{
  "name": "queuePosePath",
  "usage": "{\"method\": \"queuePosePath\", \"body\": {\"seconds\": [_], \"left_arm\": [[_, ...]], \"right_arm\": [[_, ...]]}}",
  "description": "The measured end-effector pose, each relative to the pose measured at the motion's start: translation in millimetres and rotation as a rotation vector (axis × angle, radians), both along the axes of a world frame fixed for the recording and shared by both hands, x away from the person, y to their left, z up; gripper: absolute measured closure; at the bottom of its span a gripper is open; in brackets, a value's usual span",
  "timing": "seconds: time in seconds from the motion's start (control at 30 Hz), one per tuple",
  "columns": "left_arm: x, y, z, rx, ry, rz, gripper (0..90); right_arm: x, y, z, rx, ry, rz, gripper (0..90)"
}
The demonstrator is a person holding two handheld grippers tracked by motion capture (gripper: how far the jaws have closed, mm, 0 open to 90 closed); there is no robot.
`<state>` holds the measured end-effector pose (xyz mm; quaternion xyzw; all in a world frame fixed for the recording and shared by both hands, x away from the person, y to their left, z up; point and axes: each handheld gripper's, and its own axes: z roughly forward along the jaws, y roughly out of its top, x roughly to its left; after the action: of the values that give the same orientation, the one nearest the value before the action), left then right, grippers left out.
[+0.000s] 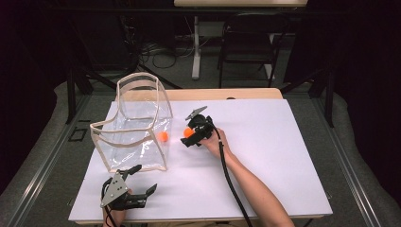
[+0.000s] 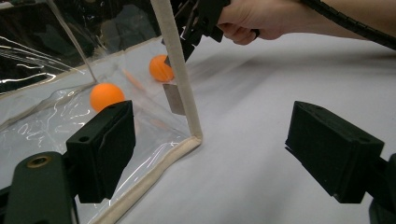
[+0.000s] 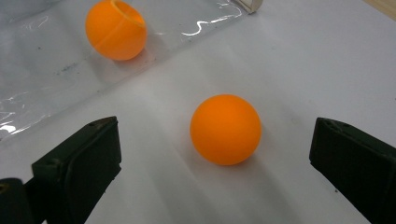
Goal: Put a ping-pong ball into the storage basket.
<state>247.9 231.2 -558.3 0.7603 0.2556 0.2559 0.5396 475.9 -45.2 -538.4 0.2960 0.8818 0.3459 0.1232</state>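
The right gripper point(image 1: 189, 140) hangs low over the white table point(image 1: 265, 156), jaws spread wide with an orange ball point(image 3: 225, 129) sitting on the table between them, and neither pad touches it. The ball is round, so it has no long axis and points nowhere. It lies just outside the clear bag point(image 1: 135, 125), near the bag's right wall. A second orange ball point(image 1: 163, 136) rests inside the bag on the clear floor, close to that same wall, seen through the plastic in the left gripper view. The bag stands upright with its cream-trimmed mouth facing up, its length running away from the person toward the far edge of the table. Down at the near edge the left gripper point(image 1: 142, 179) rests just in front of the bag's near corner, jaws released and gripping nothing, aimed toward the bag and the right hand point(image 2: 250, 18) beyond it
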Motion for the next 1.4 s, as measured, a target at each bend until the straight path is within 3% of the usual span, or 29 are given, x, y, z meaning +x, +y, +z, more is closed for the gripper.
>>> {"method": "queuePosePath", "body": {"seconds": [0.53, 1.13, 1.4], "left_arm": [[0.3, 0.2, -0.1, -0.001, 0.0, 0.0, 15.7], [0.5, 0.2, -0.3, 0.003, 0.003, -0.004, 15.7], [0.4, 0.3, -0.2, 0.003, 0.002, -0.003, 15.7]], "right_arm": [[0.6, 7.7, -5.3, -0.056, -0.014, -0.012, 31.9], [4.1, 9.3, -8.7, -0.074, -0.006, -0.027, 49.5], [4.0, 9.0, -7.7, -0.082, -0.014, -0.024, 50.0]]}}
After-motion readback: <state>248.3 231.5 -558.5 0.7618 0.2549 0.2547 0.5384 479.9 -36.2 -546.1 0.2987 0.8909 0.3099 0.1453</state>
